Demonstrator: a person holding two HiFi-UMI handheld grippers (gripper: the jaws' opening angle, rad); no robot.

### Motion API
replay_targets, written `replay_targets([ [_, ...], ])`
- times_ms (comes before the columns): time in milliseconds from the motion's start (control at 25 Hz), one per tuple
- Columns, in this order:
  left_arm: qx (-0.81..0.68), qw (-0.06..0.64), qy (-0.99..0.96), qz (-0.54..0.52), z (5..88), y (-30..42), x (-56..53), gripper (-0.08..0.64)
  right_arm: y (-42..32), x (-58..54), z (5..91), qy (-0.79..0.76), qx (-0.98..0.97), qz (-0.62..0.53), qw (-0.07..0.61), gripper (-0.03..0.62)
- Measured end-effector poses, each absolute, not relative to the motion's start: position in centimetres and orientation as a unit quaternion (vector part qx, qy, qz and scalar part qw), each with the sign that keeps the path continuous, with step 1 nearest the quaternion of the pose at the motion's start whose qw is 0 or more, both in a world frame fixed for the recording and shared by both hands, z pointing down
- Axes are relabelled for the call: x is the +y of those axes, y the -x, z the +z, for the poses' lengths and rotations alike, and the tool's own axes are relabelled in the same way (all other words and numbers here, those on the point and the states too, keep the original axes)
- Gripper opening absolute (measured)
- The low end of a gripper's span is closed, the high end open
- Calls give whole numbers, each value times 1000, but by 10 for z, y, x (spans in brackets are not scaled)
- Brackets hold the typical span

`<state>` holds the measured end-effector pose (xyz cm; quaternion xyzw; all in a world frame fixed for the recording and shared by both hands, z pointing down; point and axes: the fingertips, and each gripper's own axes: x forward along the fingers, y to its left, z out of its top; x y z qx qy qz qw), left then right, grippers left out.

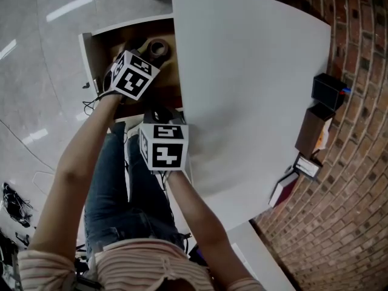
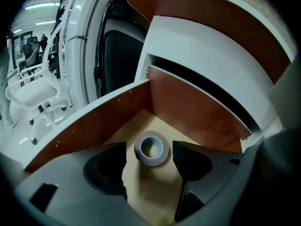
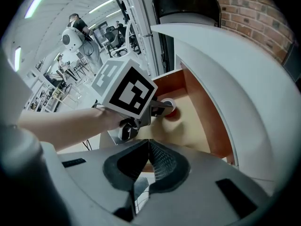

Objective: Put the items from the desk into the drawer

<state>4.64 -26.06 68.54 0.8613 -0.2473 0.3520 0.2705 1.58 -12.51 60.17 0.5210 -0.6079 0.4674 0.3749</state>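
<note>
The left hand-held gripper (image 2: 149, 167) reaches down into the open drawer (image 2: 94, 121) with its jaws spread. A grey roll of tape (image 2: 151, 149) lies flat on the drawer's floor between the 2 jaw tips, with a thin gap on either side, so nothing is pinching it. That reads as a release: the roll rests on its own, and the spread leaves room to lift away without dragging it.

The right hand-held gripper (image 3: 148, 147) hangs at the near edge of the desk (image 1: 242, 71), just beside the drawer, with its jaws pressed together on nothing. It is probably held there to stay out of the left one's way.

The middle of the desk is bare. A black box (image 1: 328, 90) and a brown box (image 1: 313, 128) sit at the far edge against the brick wall (image 1: 357, 223), well apart from the drawer, with 2 flatter things past them that are too small to name. Those look left to fetch.
</note>
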Motion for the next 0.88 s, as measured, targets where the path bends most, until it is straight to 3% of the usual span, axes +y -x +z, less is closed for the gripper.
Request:
replay_targets([
  [200, -255, 261, -867, 338, 660, -41, -266, 305, -9, -126, 592, -515, -621, 463, 367, 17],
  [360, -280, 262, -863, 328, 636, -26, -265, 222, 1, -126, 577, -513, -637, 452, 357, 17],
  [640, -286, 249, -865, 329, 609, -6, -254, 171, 14, -130, 544, -519, -664, 422, 334, 17],
  [880, -304, 239, -868, 311, 575, 4, -253, 79, 10, -137, 514, -534, -677, 400, 312, 17],
])
